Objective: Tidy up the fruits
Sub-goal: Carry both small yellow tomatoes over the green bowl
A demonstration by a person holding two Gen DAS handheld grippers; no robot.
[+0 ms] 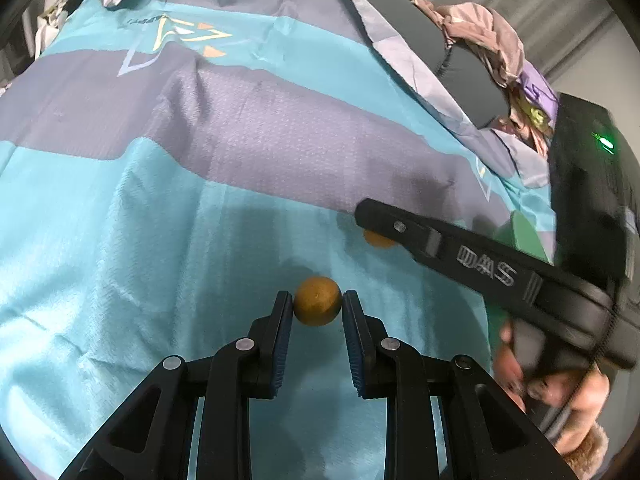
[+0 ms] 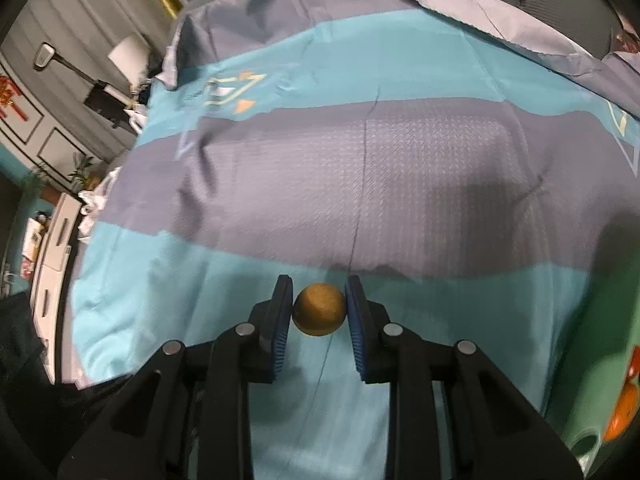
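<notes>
In the left wrist view my left gripper [image 1: 317, 305] is shut on a small round brown fruit [image 1: 317, 301], held between its blue pads above the teal and purple cloth [image 1: 160, 220]. My right gripper's finger [image 1: 420, 236] crosses from the right there, and a second brown fruit [image 1: 378, 240] shows partly under it. In the right wrist view my right gripper [image 2: 319, 306] is shut on that round brown fruit [image 2: 319, 309]. A green container [image 2: 600, 380] with orange fruits [image 2: 620, 412] sits at the lower right edge.
The cloth [image 2: 360, 160] covers a bed-like surface. Rumpled pink clothing [image 1: 488, 40] and a dark pillow [image 1: 468, 76] lie at the far right. Drawers [image 2: 52, 248], a lamp [image 2: 128, 56] and plants [image 2: 80, 168] stand beyond the left edge.
</notes>
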